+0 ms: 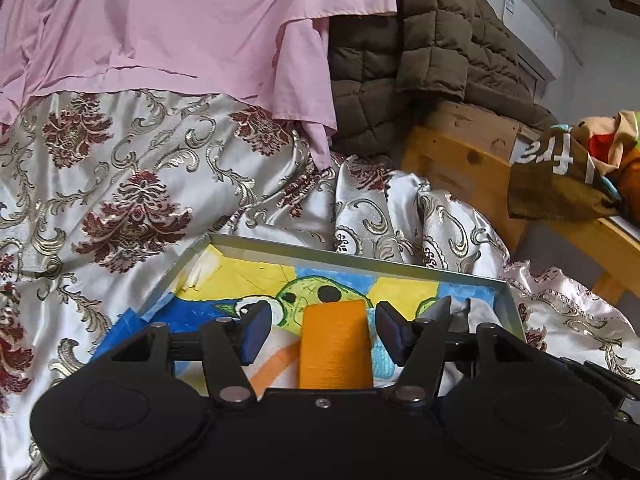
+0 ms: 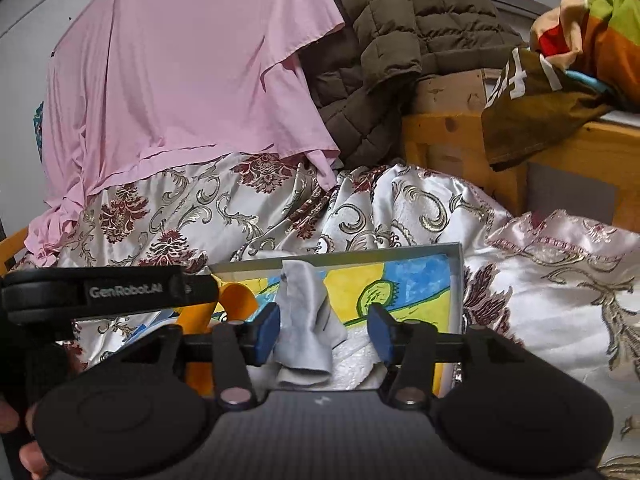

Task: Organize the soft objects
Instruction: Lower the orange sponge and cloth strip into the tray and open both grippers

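At nine o'clock in both views, a pale pink cotton sheet [image 1: 180, 28] drapes over a silver satin bedspread with maroon damask flowers [image 1: 120, 184]. On that bedspread, near six o'clock, rests a shallow grey-rimmed tray painted in yellow, blue and green [image 1: 360, 258]. The left claw [image 1: 320, 334] stands half open over it, its blue pads flanking an orange strip of soft material [image 1: 335, 344] without pressing it. The right claw [image 2: 324, 330] is likewise parted, a crumpled grey cloth [image 2: 306, 320] lying loose in the tray between its pads (apart from the right pad, possibly brushing the left one). Toward one o'clock a quilted olive-brown jacket [image 2: 400, 24] slumps on a pine wooden frame [image 2: 448, 136]; at three o'clock lies a multicoloured bundle of fabric [image 2: 592, 36].
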Available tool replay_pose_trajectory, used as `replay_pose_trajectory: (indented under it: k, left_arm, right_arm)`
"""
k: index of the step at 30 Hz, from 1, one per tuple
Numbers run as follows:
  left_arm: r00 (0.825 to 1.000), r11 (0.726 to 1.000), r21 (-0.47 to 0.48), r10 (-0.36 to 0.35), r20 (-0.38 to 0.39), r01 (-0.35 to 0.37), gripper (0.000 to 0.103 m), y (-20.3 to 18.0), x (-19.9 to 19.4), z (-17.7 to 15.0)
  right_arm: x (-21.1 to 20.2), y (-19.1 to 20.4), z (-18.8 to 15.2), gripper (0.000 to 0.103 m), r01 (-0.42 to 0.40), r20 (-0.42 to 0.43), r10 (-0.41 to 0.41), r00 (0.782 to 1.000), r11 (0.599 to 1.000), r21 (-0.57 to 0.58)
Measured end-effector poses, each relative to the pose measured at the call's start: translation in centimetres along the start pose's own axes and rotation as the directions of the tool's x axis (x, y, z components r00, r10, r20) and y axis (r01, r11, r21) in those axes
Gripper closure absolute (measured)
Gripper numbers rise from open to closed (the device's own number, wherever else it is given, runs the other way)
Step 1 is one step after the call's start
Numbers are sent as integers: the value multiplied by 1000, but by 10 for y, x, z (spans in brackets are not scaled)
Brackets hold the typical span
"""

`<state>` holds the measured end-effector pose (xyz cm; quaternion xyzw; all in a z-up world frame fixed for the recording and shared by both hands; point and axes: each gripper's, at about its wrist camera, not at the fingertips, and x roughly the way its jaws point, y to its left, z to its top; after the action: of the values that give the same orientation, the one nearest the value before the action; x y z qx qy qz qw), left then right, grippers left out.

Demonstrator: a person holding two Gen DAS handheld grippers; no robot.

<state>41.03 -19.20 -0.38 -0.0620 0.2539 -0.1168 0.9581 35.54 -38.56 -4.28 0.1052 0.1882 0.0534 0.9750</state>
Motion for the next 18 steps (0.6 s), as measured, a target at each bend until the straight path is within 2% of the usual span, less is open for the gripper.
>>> replay_pose_trajectory:
  k: [3, 5, 8, 14, 18]
  left_arm:
    - [1000, 1000, -7, 7, 4, -7, 37, 4, -8, 2]
    - [1000, 1000, -9, 18, 15, -17, 29, 6, -16, 3]
    - [999, 999, -18, 30, 34, -30, 22, 11, -31, 3]
    - [997, 998, -38, 55, 47, -53, 16, 23, -68, -7]
    - [996, 997, -25, 71, 59, -69, 15, 25, -96, -16]
  right_arm:
    - [-5, 2, 2, 40, 0, 7, 0, 1000, 1000, -1]
    - [-10, 4, 3, 34, 7, 13, -7, 1000, 1000, -8]
    - [-19, 8, 6, 31, 20, 14, -20, 1000, 1000, -19]
    - [-49, 20, 11, 21, 29, 22, -28, 999, 999, -45]
    - [-71, 29, 9, 19, 27, 12, -27, 1000, 997, -66]
